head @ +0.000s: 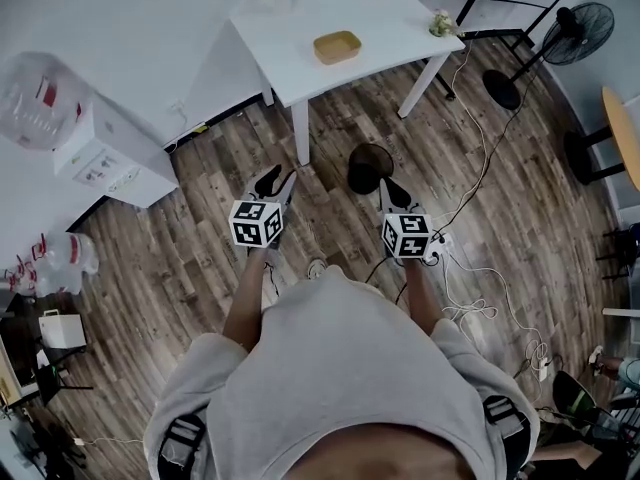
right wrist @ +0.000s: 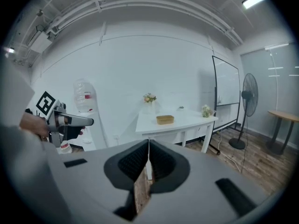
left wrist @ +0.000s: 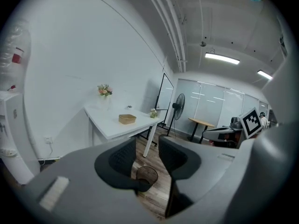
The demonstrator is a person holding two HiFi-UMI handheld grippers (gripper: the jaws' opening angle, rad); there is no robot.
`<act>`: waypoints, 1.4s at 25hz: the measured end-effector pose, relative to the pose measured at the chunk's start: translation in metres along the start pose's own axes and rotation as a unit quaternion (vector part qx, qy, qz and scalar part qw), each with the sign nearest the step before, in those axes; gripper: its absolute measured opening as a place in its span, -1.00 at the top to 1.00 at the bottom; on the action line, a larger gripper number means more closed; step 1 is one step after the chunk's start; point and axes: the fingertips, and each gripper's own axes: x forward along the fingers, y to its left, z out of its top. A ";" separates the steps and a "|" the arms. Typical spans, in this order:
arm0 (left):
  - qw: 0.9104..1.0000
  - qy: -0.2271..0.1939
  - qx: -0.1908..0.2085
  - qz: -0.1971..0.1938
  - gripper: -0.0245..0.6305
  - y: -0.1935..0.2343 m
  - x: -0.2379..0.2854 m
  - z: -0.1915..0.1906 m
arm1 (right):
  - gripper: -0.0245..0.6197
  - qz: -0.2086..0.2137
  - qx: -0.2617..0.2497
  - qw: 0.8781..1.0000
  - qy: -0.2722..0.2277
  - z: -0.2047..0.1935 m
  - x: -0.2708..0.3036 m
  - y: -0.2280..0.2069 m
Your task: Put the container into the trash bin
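The container [head: 337,46] sits on the counter [head: 390,18], about midway along it and towards its front edge, clear of the small flowers [head: 443,23] at the counter's right corner. It is a shallow, open, tan tray with rounded corners, and from above it looks empty. It is probably light and made of thin pressed fibre or card. That would make it stiff enough to lift by one wall, though it may flex or tip if pinched hard at a corner. The best hold looks to be the middle of the long wall facing the counter's front edge, with one finger inside the rim and one outside.

The trash bin [head: 370,166], a dark mesh basket, stands on the floor just in front of the counter, near its front leg.

Both grippers are held out ahead of the person's body on extended forearms, side by side. They point towards the counter and tip a little downward, well short of its front edge. The left gripper [head: 277,181] has its fingers spread apart with nothing between them. The right gripper [head: 393,194], the one nearer the bin, has its fingers closed tip to tip and holds nothing. The container is not yet taken.
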 end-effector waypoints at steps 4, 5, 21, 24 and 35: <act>1.000 0.005 0.000 -0.005 0.43 0.019 0.016 0.005 | 0.88 -0.004 0.004 1.000 0.009 0.003 0.023 0.001; 1.000 0.006 -0.001 -0.006 0.43 0.022 0.020 0.006 | 0.88 -0.004 0.004 1.000 0.011 0.003 0.027 0.001; 0.999 0.029 -0.009 -0.016 0.44 0.038 0.061 0.002 | 0.88 -0.014 0.018 0.999 0.045 -0.010 0.059 -0.018; 0.999 0.033 -0.010 -0.014 0.44 0.043 0.070 0.002 | 0.88 -0.011 0.018 0.999 0.050 -0.012 0.070 -0.020; 0.999 0.047 -0.009 -0.012 0.44 0.073 0.145 0.025 | 0.88 0.008 0.022 0.998 0.058 0.005 0.144 -0.050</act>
